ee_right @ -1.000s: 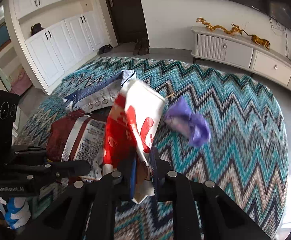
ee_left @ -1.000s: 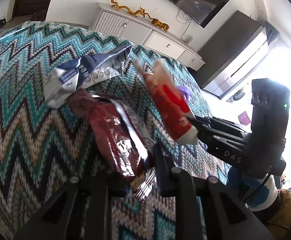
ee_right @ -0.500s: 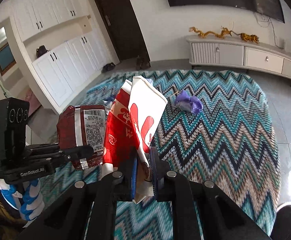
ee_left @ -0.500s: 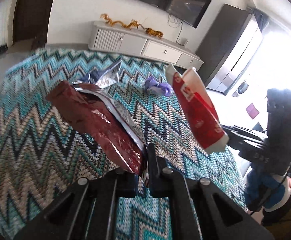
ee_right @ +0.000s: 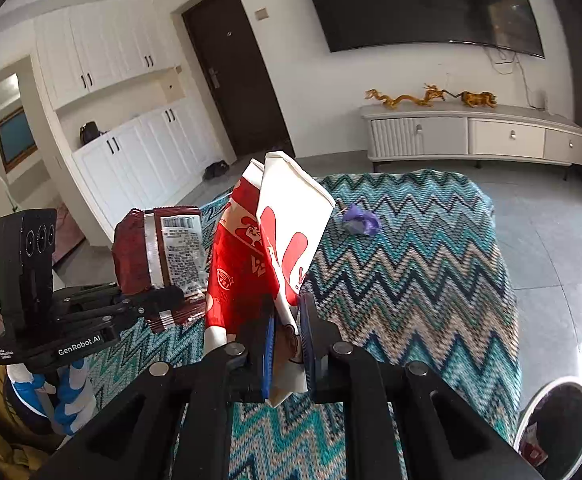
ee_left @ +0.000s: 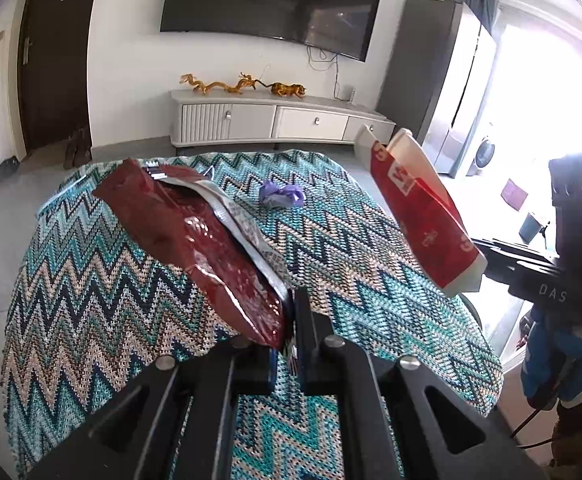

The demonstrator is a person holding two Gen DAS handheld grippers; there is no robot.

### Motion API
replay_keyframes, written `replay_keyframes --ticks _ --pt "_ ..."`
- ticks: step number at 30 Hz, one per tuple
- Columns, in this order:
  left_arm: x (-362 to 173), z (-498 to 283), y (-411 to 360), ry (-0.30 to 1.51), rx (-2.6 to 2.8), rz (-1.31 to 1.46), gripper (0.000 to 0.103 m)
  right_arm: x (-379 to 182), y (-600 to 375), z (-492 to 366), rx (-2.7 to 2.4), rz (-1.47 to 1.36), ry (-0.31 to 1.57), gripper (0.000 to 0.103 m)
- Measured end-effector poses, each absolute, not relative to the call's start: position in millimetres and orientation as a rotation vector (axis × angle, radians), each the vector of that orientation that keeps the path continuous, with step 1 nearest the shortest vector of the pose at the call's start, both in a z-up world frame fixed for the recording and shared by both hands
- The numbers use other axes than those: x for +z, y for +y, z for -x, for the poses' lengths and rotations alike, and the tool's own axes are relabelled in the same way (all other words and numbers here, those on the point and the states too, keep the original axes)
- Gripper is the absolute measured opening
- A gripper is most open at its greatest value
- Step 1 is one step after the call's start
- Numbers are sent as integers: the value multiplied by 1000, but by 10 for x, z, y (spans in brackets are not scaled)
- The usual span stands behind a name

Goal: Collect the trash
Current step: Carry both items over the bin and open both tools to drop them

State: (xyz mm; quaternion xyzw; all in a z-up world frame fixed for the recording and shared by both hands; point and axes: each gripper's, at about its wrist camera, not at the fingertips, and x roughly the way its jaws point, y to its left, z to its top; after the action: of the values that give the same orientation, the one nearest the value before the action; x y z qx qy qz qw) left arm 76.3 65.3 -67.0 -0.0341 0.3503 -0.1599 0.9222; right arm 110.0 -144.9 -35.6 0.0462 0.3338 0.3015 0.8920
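the left gripper [ee_left: 289, 320] is clamped on the dark red snack bag [ee_left: 195, 240], lifted above the zigzag blanket [ee_left: 91, 300]. the right gripper [ee_right: 287, 340] pinches the red-and-white paper bag [ee_right: 275, 248], also held up off the blanket. a crumpled purple wrapper [ee_left: 281, 195] lies on the blanket, well apart from both.

From my left wrist camera, the dark red snack bag [ee_left: 195, 236] hides the rug [ee_left: 91, 300] ahead of my jaws, and its clamped end vanishes between the pads. Off to the right of those jaws, the right gripper [ee_left: 487, 252] is cut by the picture's edge. On the right wrist camera, the bin [ee_right: 559, 424] right of my jaws is cropped; its contents are unclear. Print on the red-and-white carton [ee_right: 275, 248] is too small to read.
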Motion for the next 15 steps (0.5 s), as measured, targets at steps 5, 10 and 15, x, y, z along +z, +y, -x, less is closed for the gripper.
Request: replay_keyframes --ticks 5,10,15 --pt "-596 -689 484 720 -331 33 6 -354 -1677 -1044 591 -122 679 12" --pt "-544 -763 235 733 -353 -10 6 -406 -2044 -897 527 -151 659 12" --pt "-505 -895 -7 764 -457 16 6 -512 -2531 -771 433 -197 645 12"
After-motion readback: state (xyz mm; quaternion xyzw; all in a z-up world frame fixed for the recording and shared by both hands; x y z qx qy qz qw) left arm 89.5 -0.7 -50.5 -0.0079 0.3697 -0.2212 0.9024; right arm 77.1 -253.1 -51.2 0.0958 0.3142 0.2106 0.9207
